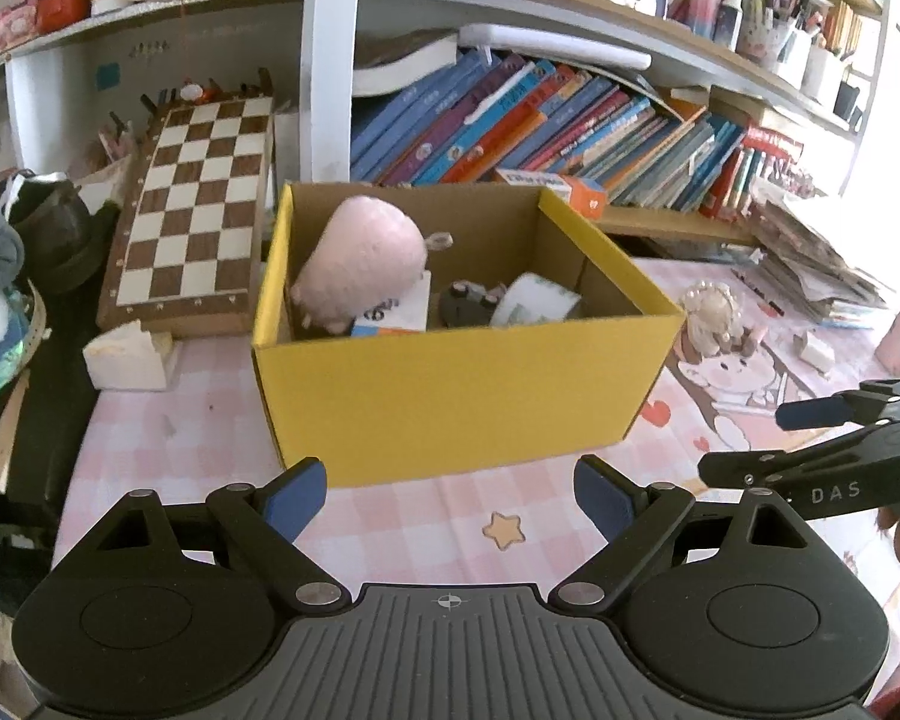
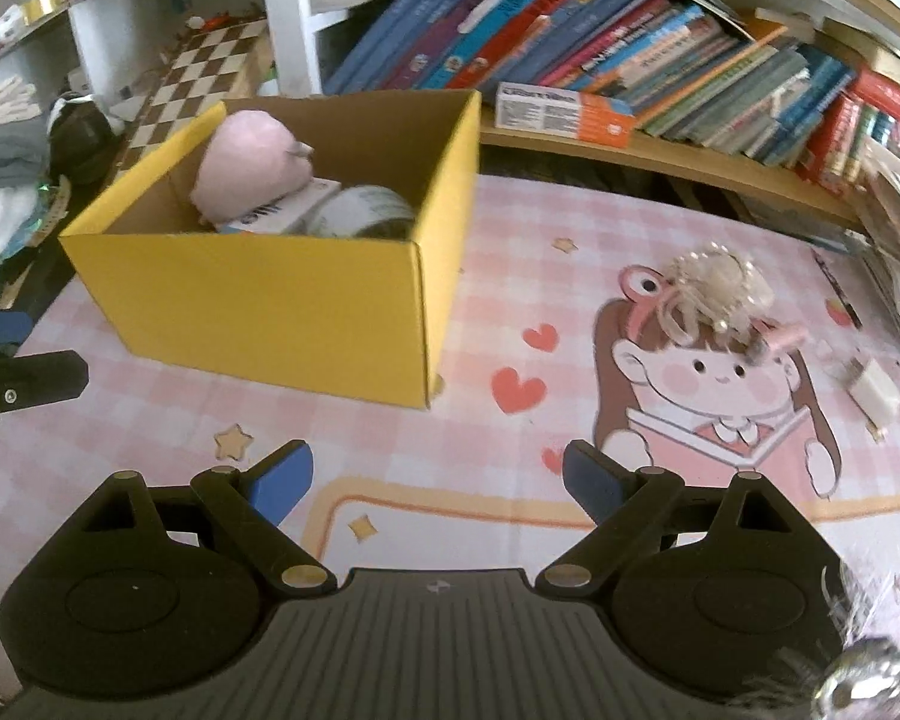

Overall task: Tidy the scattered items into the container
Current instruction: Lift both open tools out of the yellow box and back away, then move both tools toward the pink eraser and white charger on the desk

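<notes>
A yellow cardboard box stands on the pink cartoon mat. Inside it lie a pink plush pig, a white book, a dark small toy and a white roll. To the right of the box, a pearl hair bow and a small white charger rest on the mat. My left gripper is open and empty in front of the box. Open and empty too, my right gripper hovers over the mat, short of the bow.
A chessboard leans behind the box at the left. Rows of books fill the shelf at the back. A paper stack sits at the far right, a white tissue pack left of the box, clothes at the left edge.
</notes>
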